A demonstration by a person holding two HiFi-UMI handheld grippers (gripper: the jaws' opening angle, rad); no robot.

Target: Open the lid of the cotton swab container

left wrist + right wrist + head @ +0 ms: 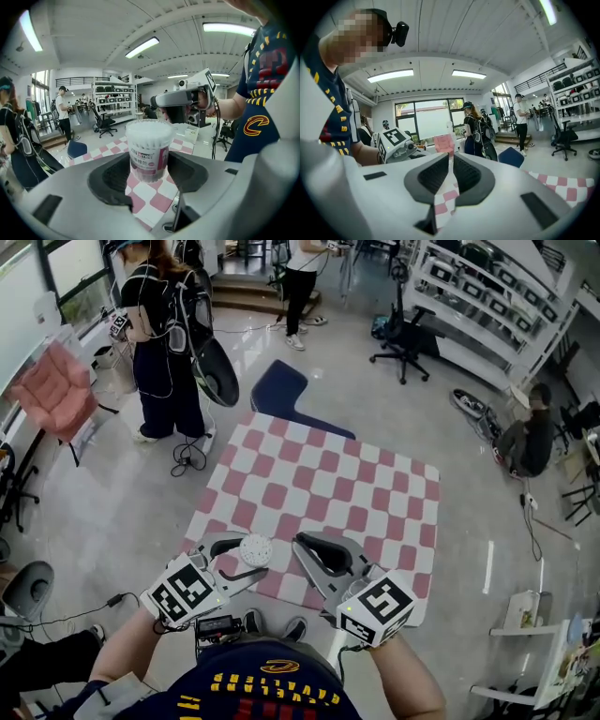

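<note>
The cotton swab container (149, 149) is a small clear round tub with a pink label, packed with white swabs. My left gripper (149, 165) is shut on its lower half and holds it upright in the air. In the head view the tub's white round top (255, 549) shows between the left gripper's (246, 557) jaws, above the checkered mat (328, 488). My right gripper (449, 161) is shut with nothing in it. Its tip (300, 542) sits just right of the tub, apart from it. In the left gripper view the right gripper (183, 98) hangs behind the tub.
The pink-and-white checkered mat lies on the floor below both grippers. A person (164, 343) stands at the back left by a pink chair (56, 390). A dark blue mat (281, 390), an office chair (403, 334) and a seated person (530, 432) are farther off.
</note>
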